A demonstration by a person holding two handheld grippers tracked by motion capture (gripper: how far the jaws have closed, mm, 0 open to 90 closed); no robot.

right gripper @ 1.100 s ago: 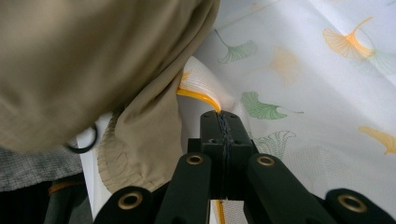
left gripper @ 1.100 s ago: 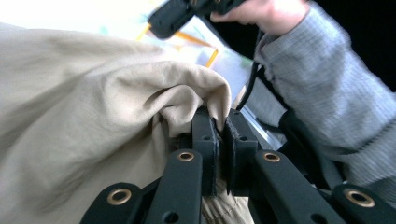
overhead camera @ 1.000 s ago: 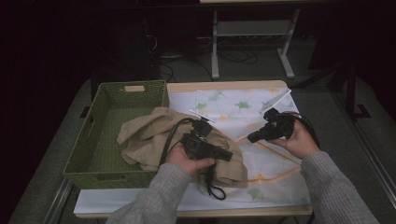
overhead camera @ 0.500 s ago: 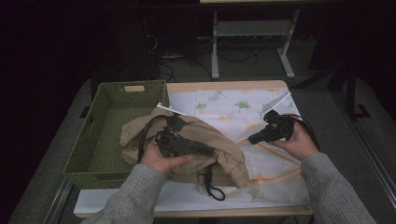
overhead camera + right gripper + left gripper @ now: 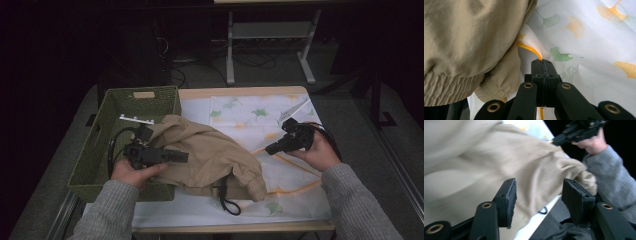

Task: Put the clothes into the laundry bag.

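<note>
Fingers of the left gripper spread, jacket just ahead; right gripper pinches the cloth hem.

Beige jacket lies partly over green basket rim; left gripper above it, right gripper apart.

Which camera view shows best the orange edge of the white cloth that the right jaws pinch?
The right gripper view: the orange edge runs straight into the shut jaws. The high view shows it as thin lines on the cloth. The left gripper view shows mostly the tan jacket.
</note>
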